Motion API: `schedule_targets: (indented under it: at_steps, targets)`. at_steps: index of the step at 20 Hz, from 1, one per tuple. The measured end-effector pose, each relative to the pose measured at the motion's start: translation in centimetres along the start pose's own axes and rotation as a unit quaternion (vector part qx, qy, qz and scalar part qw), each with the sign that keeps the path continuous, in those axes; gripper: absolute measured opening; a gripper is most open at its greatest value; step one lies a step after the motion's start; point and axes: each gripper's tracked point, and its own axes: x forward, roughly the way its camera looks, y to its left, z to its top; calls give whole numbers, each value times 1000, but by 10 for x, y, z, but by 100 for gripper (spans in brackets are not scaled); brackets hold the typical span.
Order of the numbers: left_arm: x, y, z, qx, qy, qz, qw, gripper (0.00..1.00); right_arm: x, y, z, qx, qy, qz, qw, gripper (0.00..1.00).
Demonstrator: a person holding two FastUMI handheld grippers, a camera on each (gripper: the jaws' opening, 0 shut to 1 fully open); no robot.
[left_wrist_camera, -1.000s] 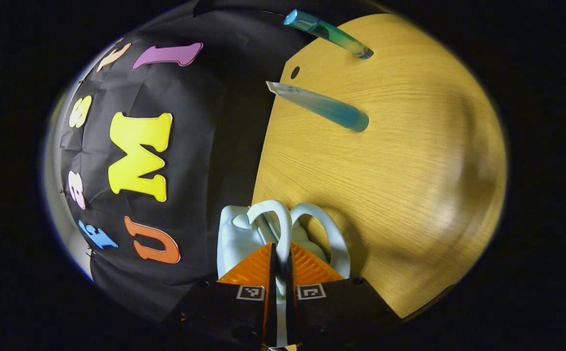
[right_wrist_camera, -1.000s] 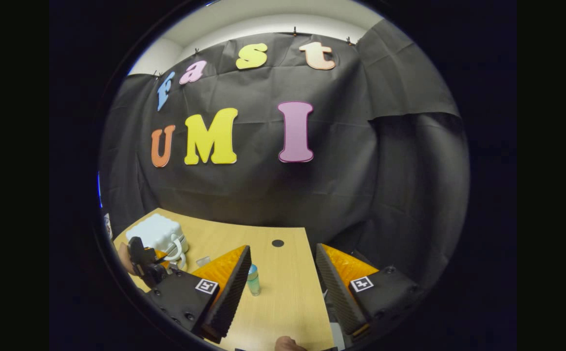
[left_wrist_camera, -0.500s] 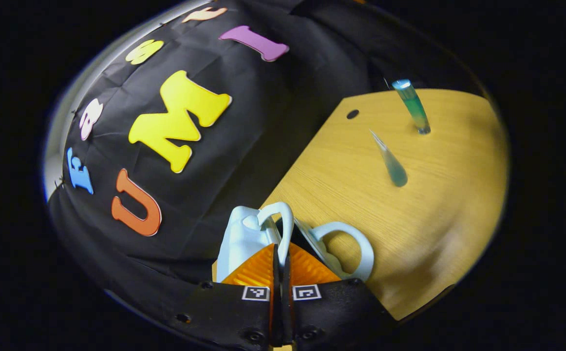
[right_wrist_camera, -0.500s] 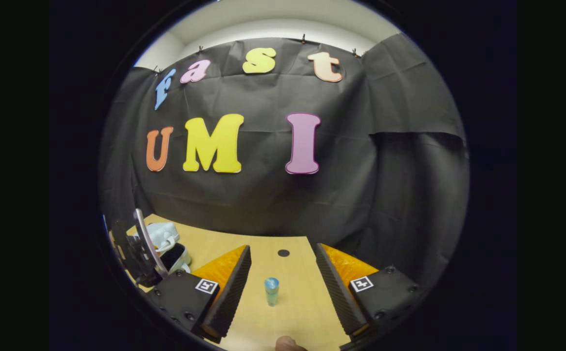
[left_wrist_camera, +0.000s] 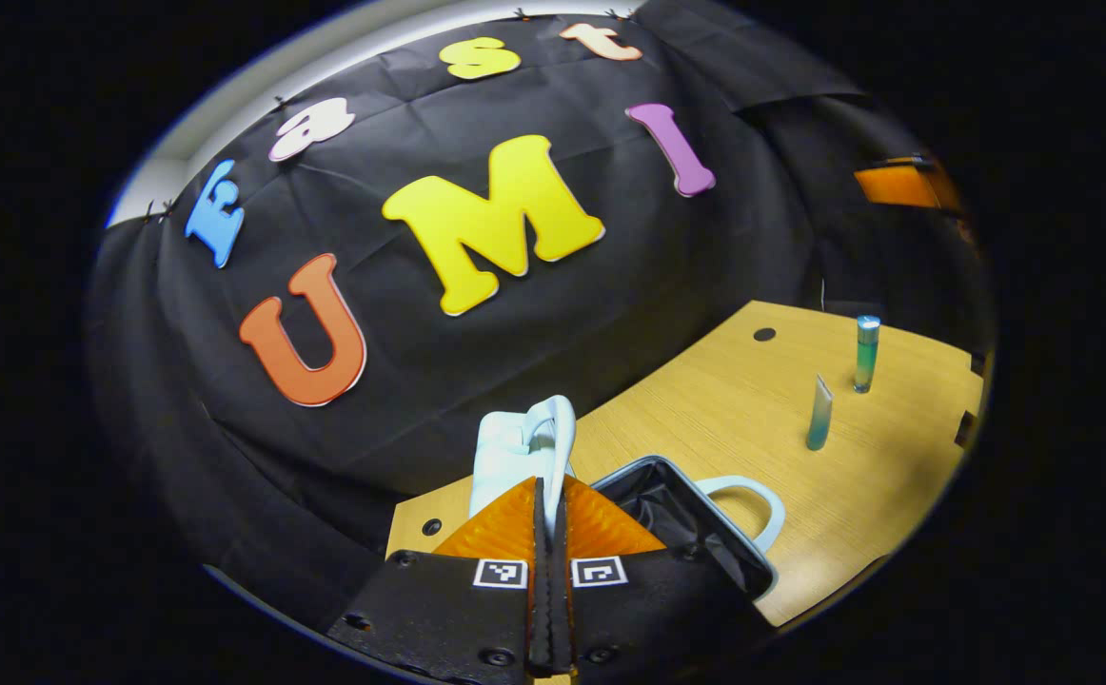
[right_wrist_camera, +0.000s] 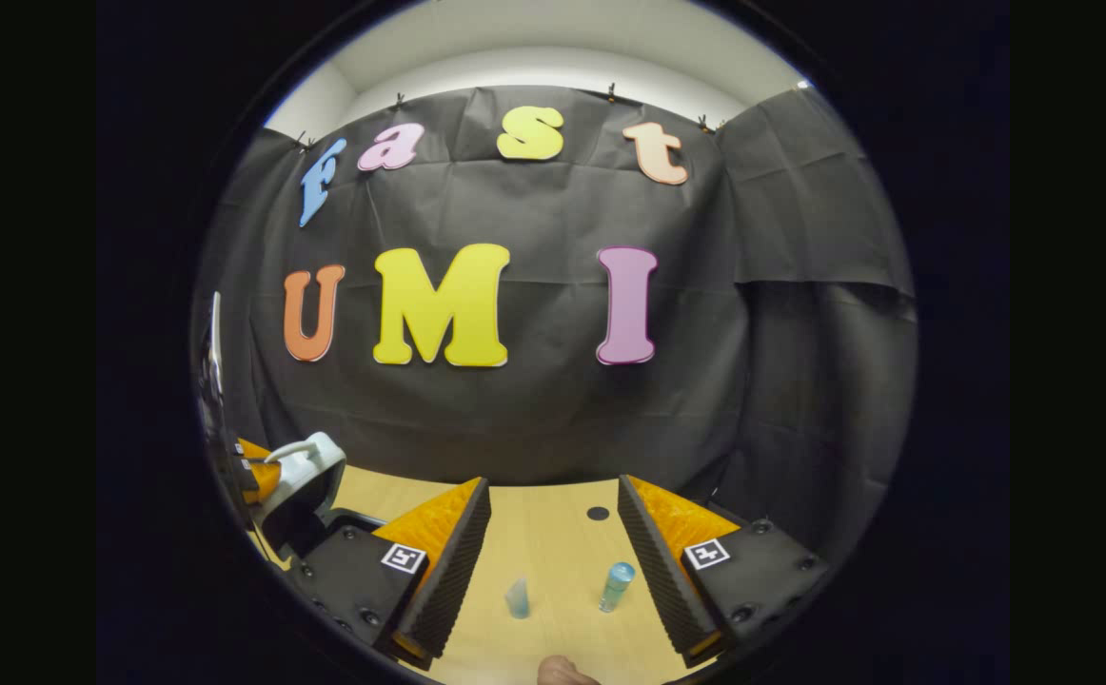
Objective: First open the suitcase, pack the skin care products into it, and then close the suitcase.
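Holding the small white hard-shell suitcase (left_wrist_camera: 553, 457) lid up by its handle, the left gripper (left_wrist_camera: 549, 533) is clamped shut on it.
The right gripper (right_wrist_camera: 553, 552) hangs spread above the wooden table (right_wrist_camera: 562, 533), where 2 blue-green skincare tubes (right_wrist_camera: 616, 586) stand, apparently upright.

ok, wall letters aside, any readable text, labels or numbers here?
Teal squeeze tube: print too small to read.
Teal cylindrical bottle: none legible.
White hard-shell suitcase: none visible.
Square black-and-white markers on left gripper, right gripper: coded patterns, no words.
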Motion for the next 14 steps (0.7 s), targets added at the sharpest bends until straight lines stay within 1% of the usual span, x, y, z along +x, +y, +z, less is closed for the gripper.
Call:
schedule_targets:
  at_steps: [2,3,4,7,9,11,14]
  targets:
    - [-3,37,-10,-43,-7,8,999,2,-8,24,3,-7,-7,-1,1000,78]
    - [-7,57,-19,-57,-11,21,998,3,-11,33,3,-9,-6,-3,1000,80]
    - [-9,78,-27,-67,-17,35,997,3,-15,44,2,-9,-3,-4,1000,80]
    - [-13,128,-61,-83,-6,64,994,3,-30,81,3,-20,-5,10,1000,80]
    - [-11,152,-84,-100,3,77,992,3,-34,99,3,-31,-6,18,999,80]
    - [-10,174,-108,-116,13,99,988,3,-35,113,6,-36,-10,27,999,80]
    - [-4,200,-148,-137,35,116,983,3,-36,120,7,-40,-9,30,999,79]
